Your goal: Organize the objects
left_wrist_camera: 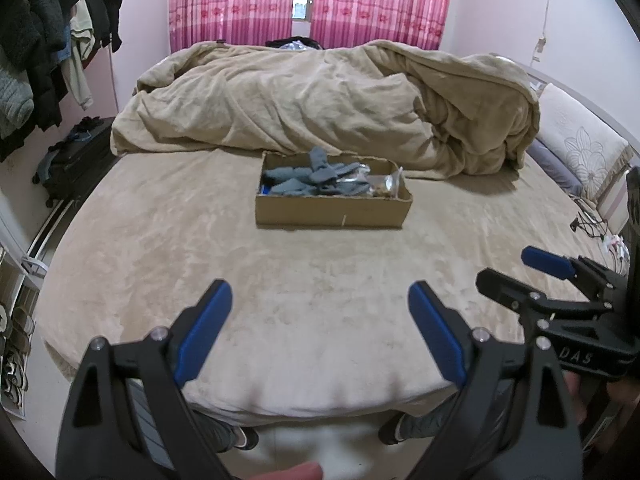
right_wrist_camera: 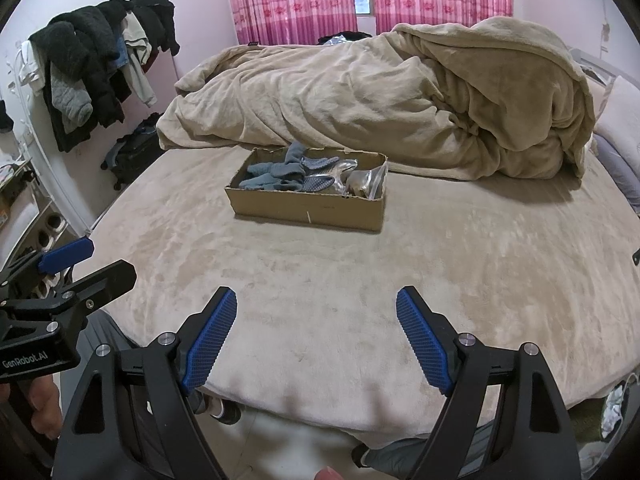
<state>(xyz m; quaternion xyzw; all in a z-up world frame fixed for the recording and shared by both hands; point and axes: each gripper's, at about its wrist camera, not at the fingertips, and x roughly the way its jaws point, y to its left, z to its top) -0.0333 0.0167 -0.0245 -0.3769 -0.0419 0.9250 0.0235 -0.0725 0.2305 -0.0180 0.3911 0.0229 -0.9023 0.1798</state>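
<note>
A shallow cardboard box stands in the middle of the bed. It holds several grey-blue socks and a clear plastic bag at its right end. My left gripper is open and empty, above the near edge of the bed, well short of the box. My right gripper is open and empty too, beside the left one. The right gripper also shows in the left wrist view, and the left gripper in the right wrist view.
A crumpled beige blanket is heaped behind the box. A pillow lies at the right. Clothes hang on a rack at the left, a dark suitcase below. Cables lie at the bed's right edge.
</note>
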